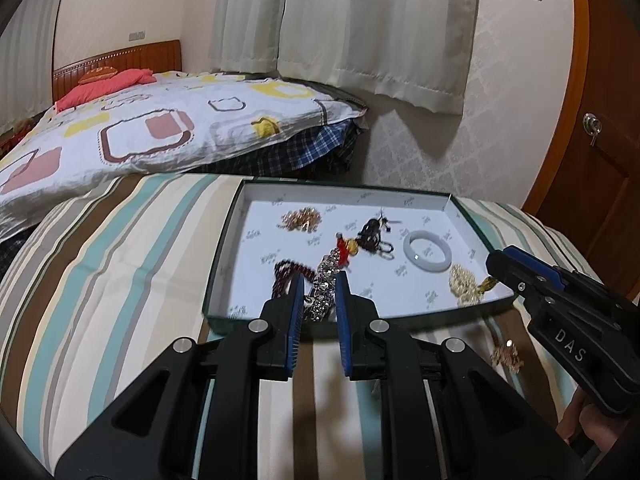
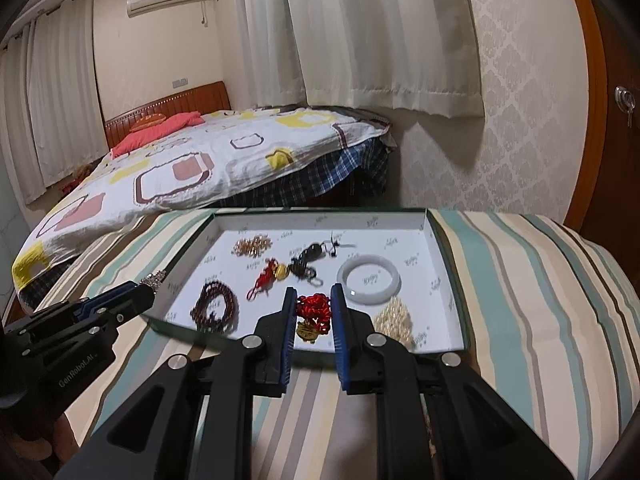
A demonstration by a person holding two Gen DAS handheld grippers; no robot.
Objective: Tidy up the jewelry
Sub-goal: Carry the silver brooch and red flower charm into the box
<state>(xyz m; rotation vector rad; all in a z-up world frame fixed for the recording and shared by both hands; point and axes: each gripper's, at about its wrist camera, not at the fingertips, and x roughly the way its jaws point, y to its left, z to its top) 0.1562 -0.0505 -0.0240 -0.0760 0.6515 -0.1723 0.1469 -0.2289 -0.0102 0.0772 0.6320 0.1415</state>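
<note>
Left gripper [image 1: 319, 280] pinches a silver chain [image 1: 322, 294], right gripper [image 2: 312, 300] a red-knotted charm [image 2: 314, 310] — lower ends hidden

The letters "DAS" are read in pale capitals on the black body of the right gripper [image 1: 496, 266], at the right edge of the left wrist view. "GenRobot.AI", or something close to it, is read along the black body of the left gripper [image 2: 150, 286], at the lower left of the right wrist view. Small grey marks are printed in a repeating pattern across the white lining of the tray [image 2: 424, 276], but they cannot be read.
</note>
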